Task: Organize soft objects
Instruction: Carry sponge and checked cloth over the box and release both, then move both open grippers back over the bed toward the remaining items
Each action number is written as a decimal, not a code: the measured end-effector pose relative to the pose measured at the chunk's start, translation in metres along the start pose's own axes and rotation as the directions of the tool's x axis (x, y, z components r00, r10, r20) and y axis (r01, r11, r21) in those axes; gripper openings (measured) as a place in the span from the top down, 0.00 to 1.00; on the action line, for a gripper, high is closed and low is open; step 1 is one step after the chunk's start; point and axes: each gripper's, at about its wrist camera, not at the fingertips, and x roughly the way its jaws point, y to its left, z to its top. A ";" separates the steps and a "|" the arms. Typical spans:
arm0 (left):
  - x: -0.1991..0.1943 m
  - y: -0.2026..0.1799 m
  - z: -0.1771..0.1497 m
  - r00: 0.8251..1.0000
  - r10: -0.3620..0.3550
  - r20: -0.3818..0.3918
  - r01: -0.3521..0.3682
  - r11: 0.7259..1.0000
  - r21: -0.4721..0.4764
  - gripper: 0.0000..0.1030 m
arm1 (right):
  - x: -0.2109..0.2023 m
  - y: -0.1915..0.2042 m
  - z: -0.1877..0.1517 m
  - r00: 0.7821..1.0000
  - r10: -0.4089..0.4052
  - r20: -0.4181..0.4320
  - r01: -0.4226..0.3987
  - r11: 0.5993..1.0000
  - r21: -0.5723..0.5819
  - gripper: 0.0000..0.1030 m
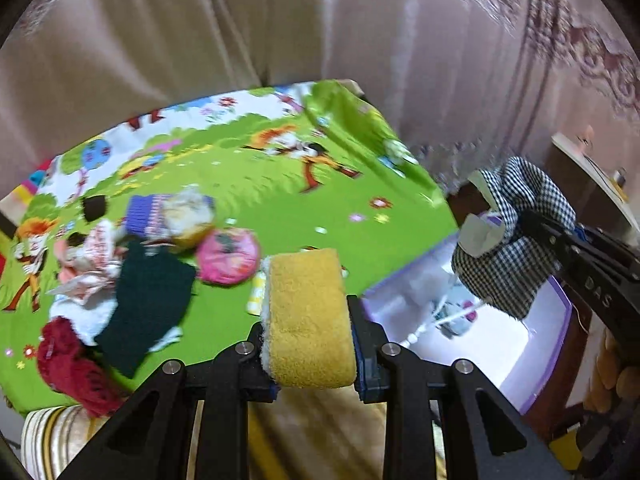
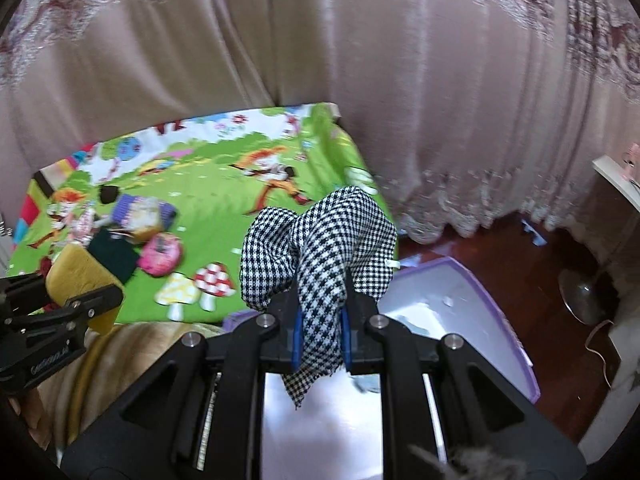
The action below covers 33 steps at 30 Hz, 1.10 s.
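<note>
The left tongs point(image 1: 308, 320) are gripping a yellow sponge point(image 1: 306, 312), the right tongs point(image 2: 320, 312) a checked cloth point(image 2: 320, 240). Both are hanging near the purple box point(image 2: 500, 292); releasing low inside is looking wisest.

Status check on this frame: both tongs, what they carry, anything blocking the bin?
Left tongs shut on yellow sponge cloth. Right tongs shut on checkered cloth, over the purple-rimmed bin. More soft items piled on green mat. Nothing blocking the bin.

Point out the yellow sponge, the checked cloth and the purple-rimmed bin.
yellow sponge point(image 1: 308, 316), left wrist view, its top face.
checked cloth point(image 2: 320, 240), right wrist view, bunched middle.
purple-rimmed bin point(image 2: 480, 280), right wrist view, far rim.
</note>
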 end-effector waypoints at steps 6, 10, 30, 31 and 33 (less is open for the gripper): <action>0.009 -0.035 0.000 0.996 -0.090 -0.029 0.092 0.994 0.053 0.73 | -0.004 -0.031 -0.009 0.998 -0.068 -0.017 0.069 0.997 0.032 0.80; 0.012 -0.048 -0.001 0.980 -0.196 -0.040 0.199 0.978 0.069 0.65 | -0.003 -0.046 -0.011 0.994 -0.101 -0.031 0.102 0.993 0.067 0.75; -0.008 -0.007 0.001 0.967 -0.212 0.139 0.218 0.975 -0.030 0.26 | -0.020 -0.042 -0.007 0.982 -0.119 0.149 0.099 0.986 0.131 0.17; -0.009 -0.003 0.002 0.970 -0.194 0.147 0.199 0.980 -0.021 0.26 | -0.019 -0.039 -0.006 0.982 -0.111 0.155 0.091 0.988 0.127 0.17; -0.014 0.007 0.005 0.975 -0.150 0.167 0.153 0.988 -0.007 0.26 | -0.017 -0.033 -0.002 0.983 -0.096 0.153 0.078 0.990 0.117 0.17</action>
